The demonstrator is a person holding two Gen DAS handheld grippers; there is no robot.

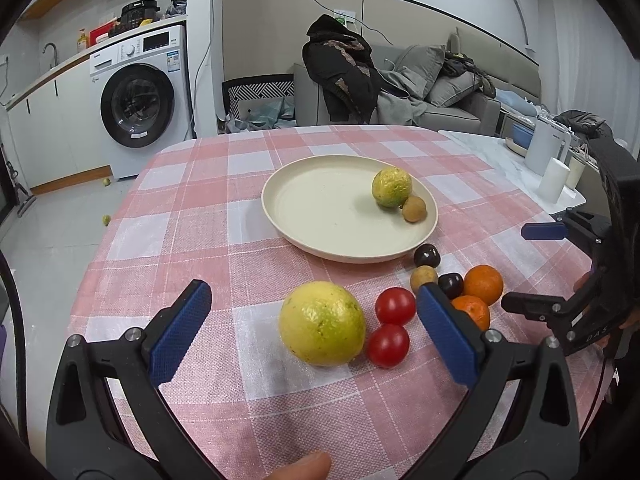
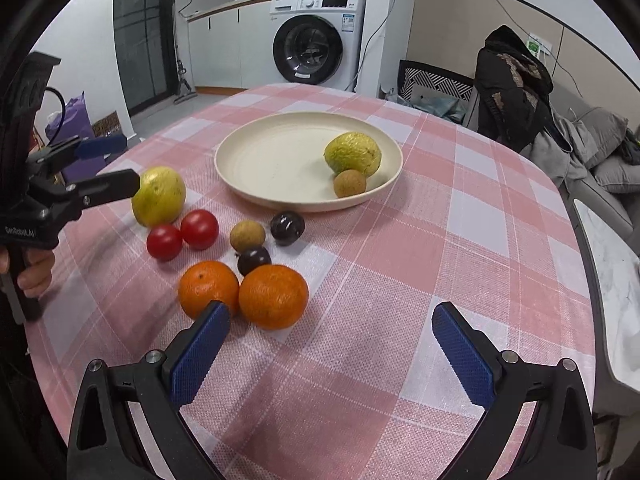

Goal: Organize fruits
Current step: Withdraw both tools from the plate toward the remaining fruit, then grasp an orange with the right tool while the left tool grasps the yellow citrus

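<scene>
two fruits sit on the plate (image 1: 280, 216), seven wait on the desk (image 1: 192, 200), left gripper (image 1: 316, 332) spread wide around the lower-centre guava (image 1: 322, 323), right gripper (image 2: 330, 356) wide, empty.

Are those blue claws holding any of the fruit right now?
No. Both the left gripper and right gripper are open and empty; the yellow fruit sits untouched between the left one's fingers.
</scene>
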